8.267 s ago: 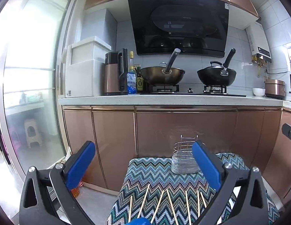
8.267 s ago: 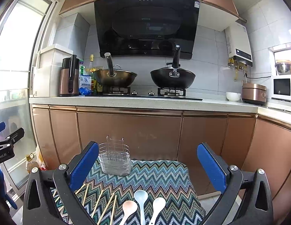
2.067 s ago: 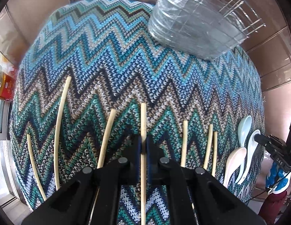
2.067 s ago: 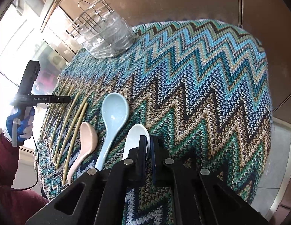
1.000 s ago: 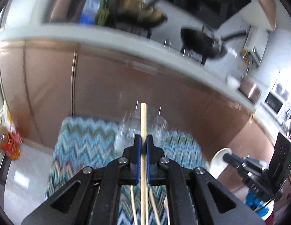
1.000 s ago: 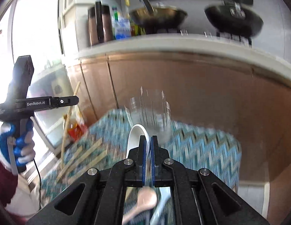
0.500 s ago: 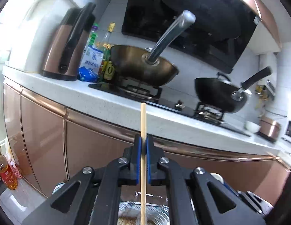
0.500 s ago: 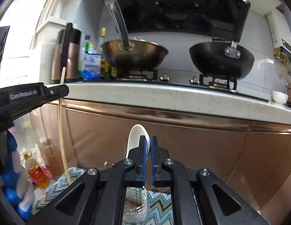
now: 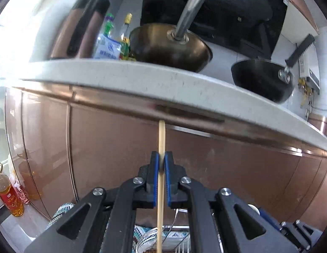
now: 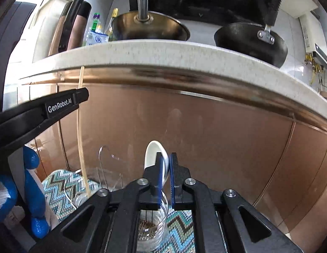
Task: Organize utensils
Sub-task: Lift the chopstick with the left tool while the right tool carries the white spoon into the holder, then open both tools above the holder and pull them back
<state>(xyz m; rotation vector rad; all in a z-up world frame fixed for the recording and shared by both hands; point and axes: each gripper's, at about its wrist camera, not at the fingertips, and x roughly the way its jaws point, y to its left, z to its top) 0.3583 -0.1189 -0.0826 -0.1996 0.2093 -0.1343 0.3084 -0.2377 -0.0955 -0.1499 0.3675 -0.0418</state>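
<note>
My left gripper [image 9: 161, 158] is shut on a wooden chopstick [image 9: 161, 137], held upright over the clear utensil holder [image 9: 150, 238] whose wire rim shows at the bottom. In the right wrist view the same chopstick [image 10: 81, 130] slants down with its lower end inside the holder's left compartment [image 10: 89, 181]. My right gripper [image 10: 166, 162] is shut on a white spoon [image 10: 152, 151], bowl up, above the holder's right compartment [image 10: 150, 227].
The holder stands on a zigzag-patterned cloth [image 10: 58, 181]. Copper cabinet doors [image 10: 205, 137] and a white countertop edge [image 10: 184, 57] rise close behind, with two woks [image 10: 150, 29] on top. An oil bottle [image 9: 7, 196] stands on the floor at left.
Both grippers have dropped lower over the holder. The chopstick's lower end now reaches into the holder, and the spoon hangs closer above it.
</note>
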